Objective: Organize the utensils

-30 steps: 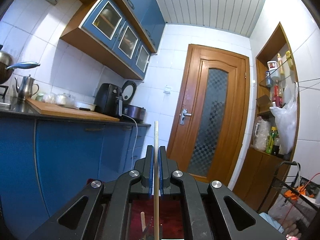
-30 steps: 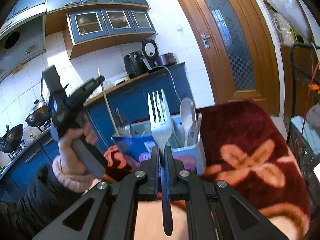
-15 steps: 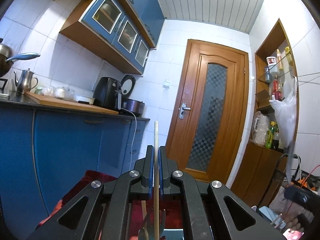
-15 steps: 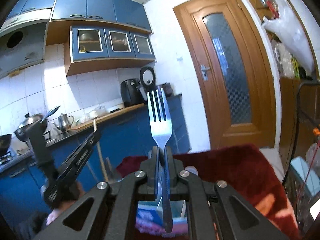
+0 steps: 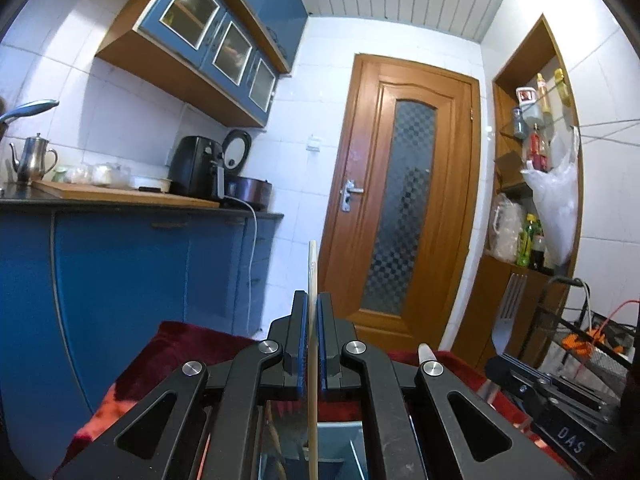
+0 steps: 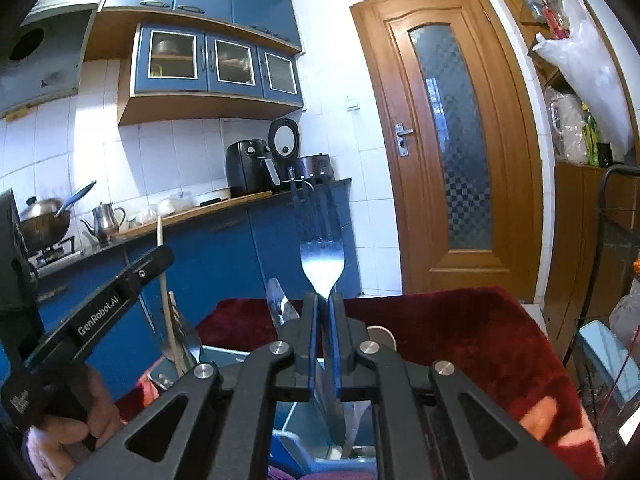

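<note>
Left wrist view: left gripper (image 5: 311,320) was clamped on an upright wooden chopstick (image 5: 312,276), its lower end over the blue utensil holder (image 5: 340,440) on the red floral cloth (image 5: 176,344). Right gripper (image 6: 323,320) was clamped on a fork (image 6: 322,252), tines up, handle reaching down into that holder's near compartment; more utensils (image 6: 182,332) stood at left.

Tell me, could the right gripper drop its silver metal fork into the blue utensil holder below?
Probably yes. The right gripper grips the silver metal fork upright, its handle already pointing into the blue utensil holder directly beneath, with nothing visibly blocking it.
</note>
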